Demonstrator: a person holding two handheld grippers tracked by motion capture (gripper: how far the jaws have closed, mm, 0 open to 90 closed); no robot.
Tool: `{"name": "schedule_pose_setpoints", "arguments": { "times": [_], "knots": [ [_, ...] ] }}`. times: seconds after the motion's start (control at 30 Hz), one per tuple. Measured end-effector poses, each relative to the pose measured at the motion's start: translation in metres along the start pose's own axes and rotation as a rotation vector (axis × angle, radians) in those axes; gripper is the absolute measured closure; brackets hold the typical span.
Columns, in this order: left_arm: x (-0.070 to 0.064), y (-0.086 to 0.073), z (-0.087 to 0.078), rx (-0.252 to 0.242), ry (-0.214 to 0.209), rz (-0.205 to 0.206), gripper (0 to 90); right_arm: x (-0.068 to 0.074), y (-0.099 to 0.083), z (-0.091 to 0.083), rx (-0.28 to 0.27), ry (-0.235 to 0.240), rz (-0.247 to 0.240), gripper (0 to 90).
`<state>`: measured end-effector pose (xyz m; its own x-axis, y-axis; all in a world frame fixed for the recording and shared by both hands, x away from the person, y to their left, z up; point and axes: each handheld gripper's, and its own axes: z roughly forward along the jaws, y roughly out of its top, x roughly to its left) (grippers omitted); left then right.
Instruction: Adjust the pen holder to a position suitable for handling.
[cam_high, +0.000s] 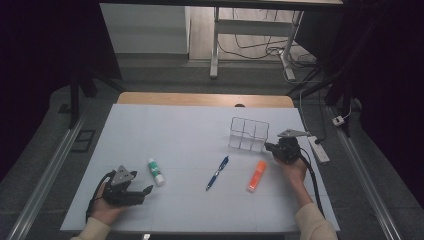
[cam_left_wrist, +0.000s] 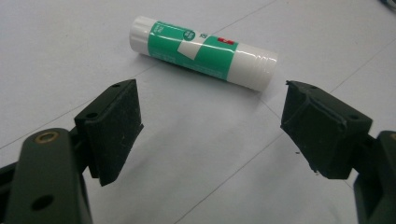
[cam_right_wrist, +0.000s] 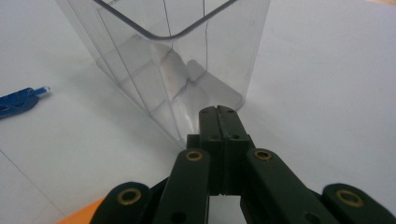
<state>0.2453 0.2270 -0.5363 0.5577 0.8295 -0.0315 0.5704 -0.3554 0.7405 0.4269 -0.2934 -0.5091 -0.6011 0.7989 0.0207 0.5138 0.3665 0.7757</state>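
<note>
A white and green glue stick (cam_high: 155, 171) (cam_left_wrist: 202, 52) lies on the white table sheet (cam_high: 175, 135), just beyond my left gripper (cam_high: 148, 190) (cam_left_wrist: 210, 126), which is open with nothing between its jaws. A clear plastic organizer (cam_high: 248, 134) (cam_right_wrist: 177, 51) with several compartments stands at the right. My right gripper (cam_high: 268, 146) (cam_right_wrist: 217, 112) is shut and empty, its tips right at the organizer's near wall. A blue pen (cam_high: 217, 173) (cam_right_wrist: 18, 100) and an orange highlighter (cam_high: 257, 175) (cam_right_wrist: 81, 212) lie between the two grippers.
The wooden table edge (cam_high: 205, 98) shows beyond the sheet. A white power strip (cam_high: 319, 149) lies off the sheet's right edge. Desk legs and cables (cam_high: 260, 47) stand on the floor behind the table.
</note>
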Motion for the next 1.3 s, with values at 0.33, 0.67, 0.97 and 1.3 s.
{"name": "schedule_pose_setpoints", "arguments": {
  "times": [0.33, 0.67, 0.97, 1.3],
  "knots": [
    [0.000, 0.000, 0.001, 0.004, 0.005, -0.001, 20.0, 0.006, 0.004, 0.005, -0.005, 0.013, -0.008, 89.3],
    [0.000, 0.000, 0.000, 0.004, 0.003, 0.001, 20.0, 0.014, 0.010, 0.012, -0.014, 0.021, -0.021, 89.3],
    [-0.001, 0.000, 0.001, 0.006, 0.003, 0.003, 20.1, 0.018, 0.017, 0.019, -0.020, 0.021, -0.021, 89.3],
    [-0.001, -0.001, 0.001, 0.010, 0.005, 0.003, 20.1, 0.023, 0.024, 0.026, -0.008, 0.021, -0.036, 89.3]
  ]
}}
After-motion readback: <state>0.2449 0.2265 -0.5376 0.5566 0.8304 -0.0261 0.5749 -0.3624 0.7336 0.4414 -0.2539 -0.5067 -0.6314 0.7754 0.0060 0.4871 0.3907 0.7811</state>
